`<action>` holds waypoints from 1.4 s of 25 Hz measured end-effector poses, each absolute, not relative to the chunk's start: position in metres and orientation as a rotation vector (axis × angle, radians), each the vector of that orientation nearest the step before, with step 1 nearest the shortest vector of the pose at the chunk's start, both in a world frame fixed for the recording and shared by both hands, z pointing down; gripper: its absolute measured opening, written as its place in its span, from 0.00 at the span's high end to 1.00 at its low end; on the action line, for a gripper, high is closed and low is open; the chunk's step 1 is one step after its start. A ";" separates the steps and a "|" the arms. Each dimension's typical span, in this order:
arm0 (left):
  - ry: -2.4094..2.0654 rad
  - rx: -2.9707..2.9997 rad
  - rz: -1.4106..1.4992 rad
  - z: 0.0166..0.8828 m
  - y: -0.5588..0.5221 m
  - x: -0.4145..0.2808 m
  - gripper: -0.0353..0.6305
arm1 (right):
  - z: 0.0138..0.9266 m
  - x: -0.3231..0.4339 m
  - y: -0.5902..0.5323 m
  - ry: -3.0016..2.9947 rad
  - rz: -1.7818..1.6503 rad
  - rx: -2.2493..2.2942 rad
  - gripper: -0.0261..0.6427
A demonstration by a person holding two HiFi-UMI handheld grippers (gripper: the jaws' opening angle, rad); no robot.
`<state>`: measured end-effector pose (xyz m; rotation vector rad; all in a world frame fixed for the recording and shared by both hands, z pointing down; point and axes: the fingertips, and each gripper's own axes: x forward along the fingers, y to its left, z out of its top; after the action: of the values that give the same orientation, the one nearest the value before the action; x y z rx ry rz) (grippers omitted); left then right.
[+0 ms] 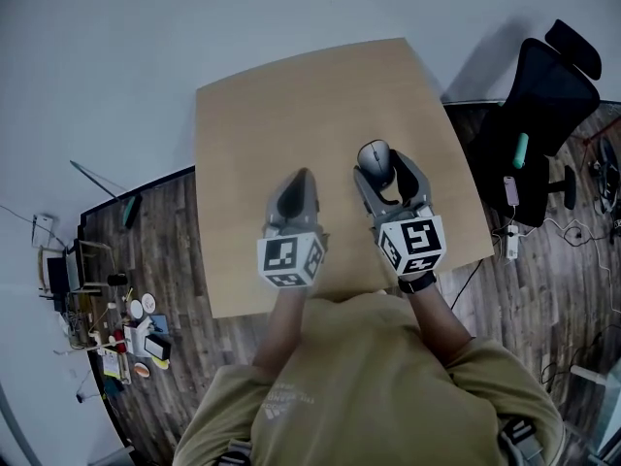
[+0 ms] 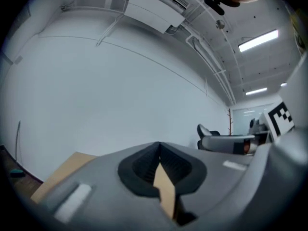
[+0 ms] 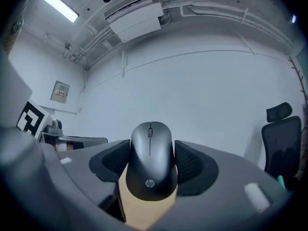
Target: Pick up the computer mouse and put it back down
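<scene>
A black computer mouse (image 1: 374,155) lies near the middle of the light wooden table (image 1: 281,105). My right gripper (image 1: 385,167) has a jaw on each side of it, and in the right gripper view both ribbed pads press the flanks of the mouse (image 3: 150,160), so my right gripper (image 3: 151,170) is shut on it. Whether the mouse is off the tabletop cannot be told. My left gripper (image 1: 301,177) hovers over the table to the left, its pads closed together with nothing between them; in its own view my left gripper (image 2: 159,154) points at a white wall.
A black office chair (image 1: 543,100) stands right of the table. A power strip (image 1: 511,246) and cables lie on the wood floor by the table's right corner. Small clutter (image 1: 136,333) sits on the floor at the left. White walls lie beyond the table.
</scene>
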<state>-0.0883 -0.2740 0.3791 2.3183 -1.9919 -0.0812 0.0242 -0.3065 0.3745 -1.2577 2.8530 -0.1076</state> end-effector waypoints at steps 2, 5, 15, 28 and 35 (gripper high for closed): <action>-1.944 2.333 -0.064 0.388 -0.277 -0.077 0.95 | 0.391 0.036 -0.313 2.871 -0.149 -1.319 0.52; -1.874 2.349 -0.029 0.404 -0.279 -0.060 0.95 | 0.426 0.056 -0.320 2.891 -0.246 -1.416 0.52; -1.695 2.316 0.068 0.463 -0.271 -0.024 0.95 | 0.594 0.097 -0.307 3.023 -0.667 -1.659 0.52; -1.612 2.245 0.161 0.510 -0.241 -0.010 0.95 | 0.748 0.122 -0.251 3.109 -1.203 -1.784 0.52; -1.657 2.204 0.178 0.517 -0.226 -0.018 0.95 | 0.774 0.123 -0.240 3.127 -1.274 -1.824 0.52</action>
<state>-0.0183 -0.2258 0.5165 2.2041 -1.6572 0.1776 0.1227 -0.2396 0.7745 -1.8244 3.1275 -1.2738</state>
